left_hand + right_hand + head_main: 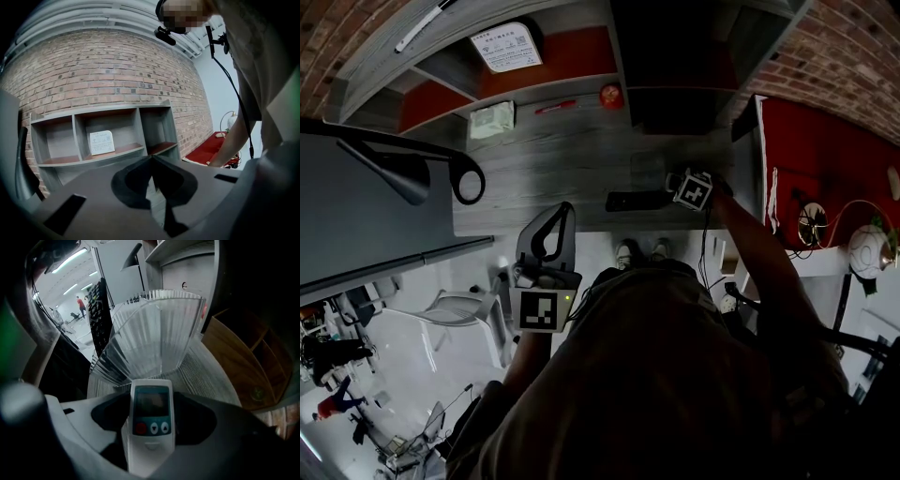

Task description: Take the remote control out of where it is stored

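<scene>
Over the grey desk (562,150), the head view shows the left gripper (551,230) held off the desk's near edge and the right gripper (628,200) low above the desk's near right part.

Facing the shelf unit (140,126) at the back of the desk, the left gripper view shows that gripper's (151,158) jaws closed tip to tip with nothing between them. A white card (102,142) leans in the middle shelf compartment, below a brick wall (108,70).

Above the desk (206,371), the right gripper view shows the jaws clamped on the white remote control (151,423), screen and buttons facing up. A clear ribbed container (150,338) stands on the desk just beyond the remote's far end.
</scene>
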`<state>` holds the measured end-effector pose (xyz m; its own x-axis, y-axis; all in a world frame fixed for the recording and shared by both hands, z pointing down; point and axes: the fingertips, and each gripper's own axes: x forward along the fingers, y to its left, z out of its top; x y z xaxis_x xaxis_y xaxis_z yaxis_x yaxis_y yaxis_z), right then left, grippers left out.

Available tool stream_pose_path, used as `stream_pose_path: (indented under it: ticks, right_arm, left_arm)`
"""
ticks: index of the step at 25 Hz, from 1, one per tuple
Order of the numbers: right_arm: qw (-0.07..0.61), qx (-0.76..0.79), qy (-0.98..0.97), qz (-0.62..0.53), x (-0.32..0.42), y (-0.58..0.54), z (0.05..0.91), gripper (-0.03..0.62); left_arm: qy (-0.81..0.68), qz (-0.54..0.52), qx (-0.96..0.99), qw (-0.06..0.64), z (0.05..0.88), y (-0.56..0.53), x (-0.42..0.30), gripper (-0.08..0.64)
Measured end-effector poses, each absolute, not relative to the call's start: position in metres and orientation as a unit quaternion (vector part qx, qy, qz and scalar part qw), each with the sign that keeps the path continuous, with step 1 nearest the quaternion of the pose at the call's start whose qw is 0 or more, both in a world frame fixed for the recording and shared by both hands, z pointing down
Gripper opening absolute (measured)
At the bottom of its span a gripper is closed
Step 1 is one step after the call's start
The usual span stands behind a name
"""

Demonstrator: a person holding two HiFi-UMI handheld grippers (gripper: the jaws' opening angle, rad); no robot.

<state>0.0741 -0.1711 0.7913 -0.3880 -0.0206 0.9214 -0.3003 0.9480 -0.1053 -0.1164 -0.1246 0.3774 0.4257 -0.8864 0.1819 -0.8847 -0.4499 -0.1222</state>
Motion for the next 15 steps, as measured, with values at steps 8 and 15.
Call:
stream_pose_path:
  ticks: [8, 15]
  right_arm:
    - [0.554, 0.101, -0.816, 0.13, 0.0758, -0.1705, 0.7906, 0.295]
    - [0.546, 0.107, -0.822, 0.124, 0.0729, -0.173, 0.7915, 0.295]
  left_arm:
    - [0.522, -0.115, -0.845, 0.008, 0.3771, -0.1209, -0.1142, 0.011]
    - [0.522, -0.119, -0.844, 0.007, 0.381, -0.1182, -0.1146, 0.011]
